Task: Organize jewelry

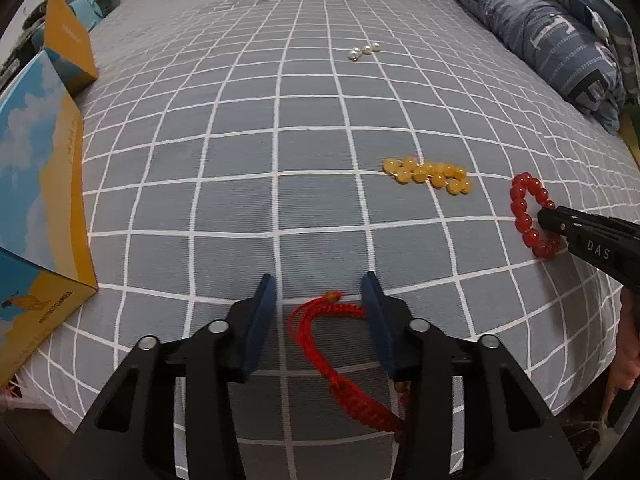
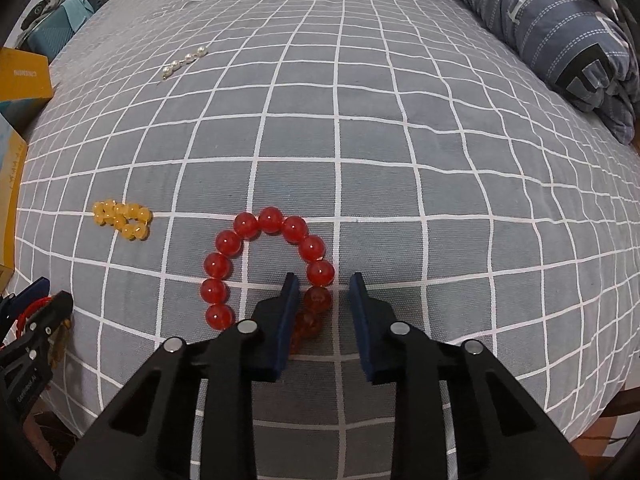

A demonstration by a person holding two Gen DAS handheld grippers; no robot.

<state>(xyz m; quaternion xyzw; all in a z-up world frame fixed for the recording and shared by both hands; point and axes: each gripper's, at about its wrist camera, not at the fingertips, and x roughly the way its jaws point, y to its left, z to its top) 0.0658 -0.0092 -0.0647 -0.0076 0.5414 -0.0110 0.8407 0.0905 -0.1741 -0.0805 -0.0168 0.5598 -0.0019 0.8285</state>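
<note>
On the bed (image 1: 248,128), covered by a grey sheet with a white grid, four pieces of jewelry lie apart. Red woven cord bracelet (image 1: 320,344): near edge of the bed, between the fingers of the left tool (image 1: 320,292), which stand partly apart; the cord runs close by the right-hand finger, and contact cannot be told. Red bead bracelet (image 2: 244,256): an open loop on the sheet, its right-hand strand passing between the fingers of the right tool (image 2: 324,284), which stand narrowly apart; the beads lie against the left-hand finger, with a gap to the other. Yellow bead bracelet (image 1: 428,174): bunched on the sheet, between the two tools and farther up the bed. Pearl string (image 1: 363,51): short, well up the bed, apart from the rest. Blue-and-yellow box (image 1: 40,184): at the left edge of the bed. Blue patterned quilt (image 1: 540,28): rolled along the far right side.
</note>
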